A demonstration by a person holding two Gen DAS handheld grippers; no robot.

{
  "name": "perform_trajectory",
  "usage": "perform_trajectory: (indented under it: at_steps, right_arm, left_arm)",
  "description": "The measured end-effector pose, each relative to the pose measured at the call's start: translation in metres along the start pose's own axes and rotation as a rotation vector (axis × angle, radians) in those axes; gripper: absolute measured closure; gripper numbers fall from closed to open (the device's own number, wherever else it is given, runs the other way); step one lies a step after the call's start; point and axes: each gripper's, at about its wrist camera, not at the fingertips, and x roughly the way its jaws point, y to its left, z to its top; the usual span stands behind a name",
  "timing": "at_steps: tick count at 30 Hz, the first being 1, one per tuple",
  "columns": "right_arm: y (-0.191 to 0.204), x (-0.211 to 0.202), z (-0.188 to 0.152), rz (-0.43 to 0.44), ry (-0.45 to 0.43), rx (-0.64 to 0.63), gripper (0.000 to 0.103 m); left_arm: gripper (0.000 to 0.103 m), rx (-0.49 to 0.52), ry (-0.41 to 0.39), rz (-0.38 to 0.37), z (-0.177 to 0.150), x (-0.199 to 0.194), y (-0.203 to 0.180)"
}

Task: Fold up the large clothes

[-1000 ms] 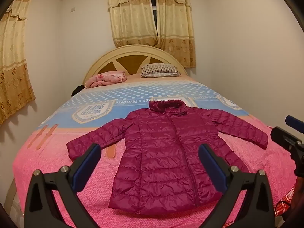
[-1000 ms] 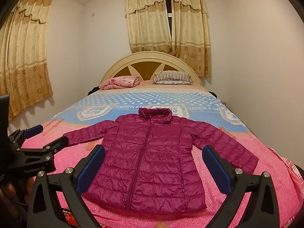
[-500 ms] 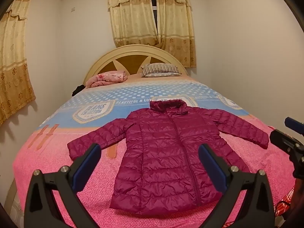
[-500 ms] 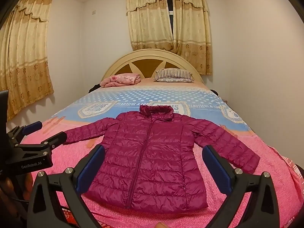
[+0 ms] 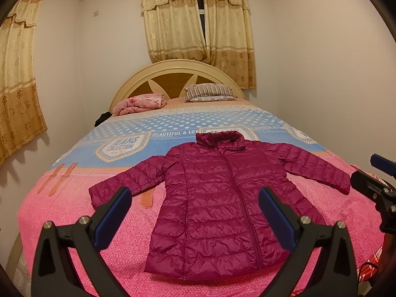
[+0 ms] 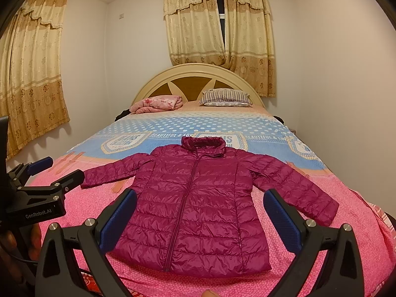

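Magenta puffer jacket (image 5: 222, 203) lies flat, front up, zipped, in the lower centre of both views, on the pink end of the bedspread (image 5: 61, 212). Collar points to the headboard (image 5: 173, 74), hem towards the cameras, so the long axis runs straight away from both tools. Sleeves are spread out to either side: one cuff (image 5: 99, 194) at centre-left of the left wrist view, the other sleeve (image 6: 309, 193) ends at centre-right of the right wrist view. Left gripper (image 5: 195, 212) has its fingers wide apart, nothing between them, hovering short of the hem; jacket body fills the gap in frame. Right gripper (image 6: 200, 219) is the same: spread wide, empty, above the near edge of the bed. Neither touches the fabric. Each tool shows in the other's view (right one at the right edge of the left view, left one at the left edge of the right view), so they sit side by side, level with the hem. Judgement: fold not started. The left gripper looks nearer the frame-left sleeve, the right one nearer the frame-right sleeve, so each probably takes its own side. Fabric looks slick and puffy, so a shallow pinch may slip. Further back: pink folded blanket (image 5: 141, 102) and striped pillow (image 5: 210, 91) by the headboard, curtains (image 5: 198, 24) above, well clear of the work.
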Motion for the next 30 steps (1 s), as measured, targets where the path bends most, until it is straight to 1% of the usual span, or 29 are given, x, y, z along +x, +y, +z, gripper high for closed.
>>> perform_trajectory:
  at_steps: [30]
  right_arm:
    - [0.0056, 0.003, -0.0041, 0.013, 0.009, -0.004, 0.001]
  left_arm:
    - [0.0, 0.004, -0.003, 0.004, 0.0028, 0.0004, -0.0019]
